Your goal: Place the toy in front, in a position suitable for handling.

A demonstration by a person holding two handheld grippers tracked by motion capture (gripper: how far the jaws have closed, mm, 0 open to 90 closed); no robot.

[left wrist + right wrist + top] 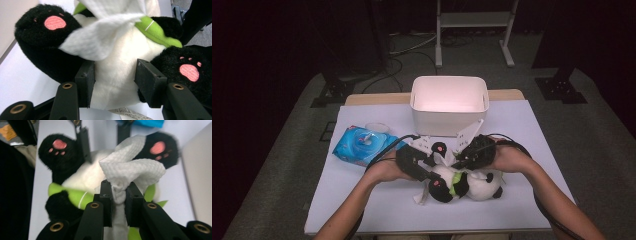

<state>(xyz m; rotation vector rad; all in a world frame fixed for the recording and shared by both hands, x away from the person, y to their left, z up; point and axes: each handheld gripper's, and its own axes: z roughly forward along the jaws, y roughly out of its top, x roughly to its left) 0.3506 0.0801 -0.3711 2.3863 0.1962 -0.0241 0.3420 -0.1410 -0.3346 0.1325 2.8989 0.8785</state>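
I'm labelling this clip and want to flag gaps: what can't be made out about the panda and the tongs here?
- High view: the plush panda's face, turned away and partly under both hands.
- High view: the left tongs and right tongs tips, hidden by gripper bodies.
- Left gripper view: the panda's head, cut off by the edge.
- Right gripper view: the white wipe's lower end, behind the jaws.

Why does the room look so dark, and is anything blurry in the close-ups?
High view: surroundings nearly black, light pooling on the table and glaring in the white bin. Right gripper view: the panda's paw blurs softly. Left gripper view: the wipe is fairly sharp.
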